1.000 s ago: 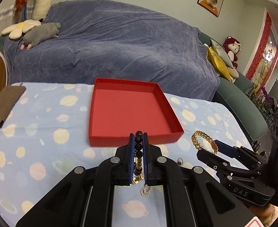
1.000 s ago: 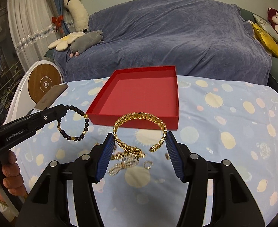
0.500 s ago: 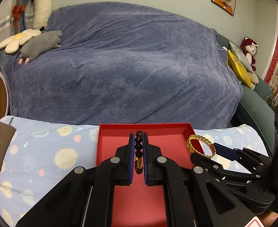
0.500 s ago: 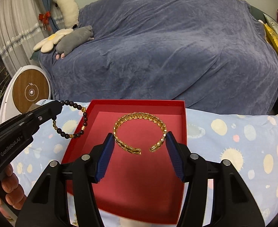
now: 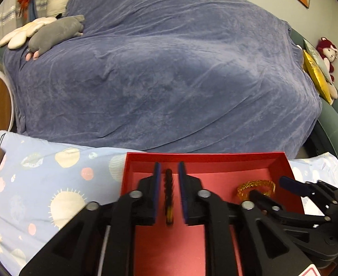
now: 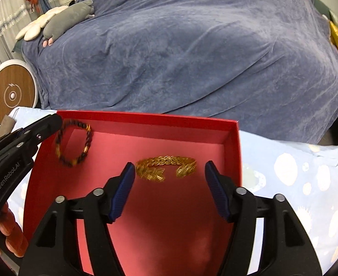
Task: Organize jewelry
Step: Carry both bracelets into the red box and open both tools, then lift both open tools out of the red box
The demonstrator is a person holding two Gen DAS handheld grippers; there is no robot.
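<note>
Both grippers are hovering over the red tray [image 6: 132,118], which is sitting on a planet-print cloth [image 5: 54,184] before a blue-draped sofa [image 5: 169,69]. The left gripper [image 5: 169,170] is spreading its jaws; the beaded bracelet [image 6: 73,142], motion-blurred, is hanging between the blue pads [image 5: 157,184] and appears to be touching neither. The right gripper [image 6: 169,172] is likewise widening its jaws; the gold braided cuff [image 6: 166,168] is lying between the fingertips, clear of both pads, probably resting on the tray floor near its right wall.
</note>
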